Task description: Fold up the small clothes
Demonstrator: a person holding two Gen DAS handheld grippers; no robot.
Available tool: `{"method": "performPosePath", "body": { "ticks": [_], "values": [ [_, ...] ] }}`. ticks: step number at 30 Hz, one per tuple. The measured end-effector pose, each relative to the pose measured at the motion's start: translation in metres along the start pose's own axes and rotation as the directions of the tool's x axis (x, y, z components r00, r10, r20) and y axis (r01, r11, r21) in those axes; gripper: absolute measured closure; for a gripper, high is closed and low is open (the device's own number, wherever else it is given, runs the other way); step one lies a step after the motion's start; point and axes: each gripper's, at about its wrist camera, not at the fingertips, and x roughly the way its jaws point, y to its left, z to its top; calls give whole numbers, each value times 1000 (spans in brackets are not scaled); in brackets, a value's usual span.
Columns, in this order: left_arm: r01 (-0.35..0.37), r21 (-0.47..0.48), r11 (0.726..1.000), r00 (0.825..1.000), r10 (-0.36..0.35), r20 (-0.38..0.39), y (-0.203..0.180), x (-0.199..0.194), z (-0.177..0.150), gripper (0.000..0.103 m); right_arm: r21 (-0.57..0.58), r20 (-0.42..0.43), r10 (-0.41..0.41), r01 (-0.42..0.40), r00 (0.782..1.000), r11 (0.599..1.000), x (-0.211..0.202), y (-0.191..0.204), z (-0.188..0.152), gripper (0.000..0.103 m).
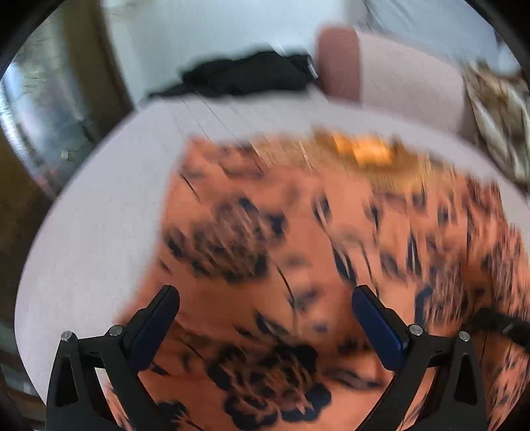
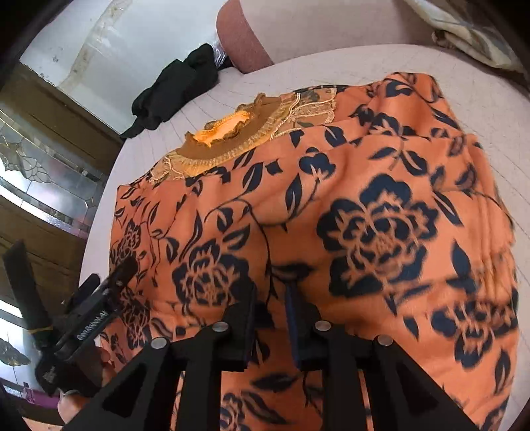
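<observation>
An orange fleece garment [image 1: 265, 232] [image 2: 331, 199] with a dark blue flower print lies spread on a pale surface [image 1: 99, 199] [image 2: 331, 66], its frilled brown collar [image 2: 228, 129] at the far end. The left wrist view is blurred. My left gripper [image 1: 265, 298] hovers wide open over the near part of the cloth with nothing between its fingers; it also shows at the left [image 2: 99, 298], held by a hand [image 2: 82, 368]. My right gripper [image 2: 270, 291] is low on the garment, jaws a narrow gap apart, with a ridge of cloth at the tips.
A black bundle of cloth [image 1: 245, 76] [image 2: 172, 89] lies at the far edge of the surface. A pink padded seat [image 1: 338, 63] [image 2: 241, 33] stands behind it. Patterned bedding [image 2: 470, 30] sits at the far right. A wooden cabinet with glass panes [image 2: 49, 159] is to the left.
</observation>
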Motion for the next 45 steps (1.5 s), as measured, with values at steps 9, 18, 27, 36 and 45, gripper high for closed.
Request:
{"method": "performPosePath", "body": {
  "ticks": [9,18,27,36,45],
  "values": [
    [10,-38,999,999,-8,31,23,-50,-58,0,130,101,62,-75,993,989,-73,-37,-50,64],
    [-87,-86,992,982,100,158,99,-116,-133,0,208,286,94,-158,954,965,-166,-110,-109,30],
    [-103,-255,961,995,105,-6,173,-116,-181,0,227,232,54,-108,971,968,-188,-161,-168,30],
    [-95,-253,963,993,74,-90,181,-106,-209,11,252,164,30,-71,986,965,-180,-186,-206,30],
    [76,-189,979,992,-94,-86,159,-97,-224,60,238,167,24,-64,986,969,-189,-185,-224,30]
  ]
}}
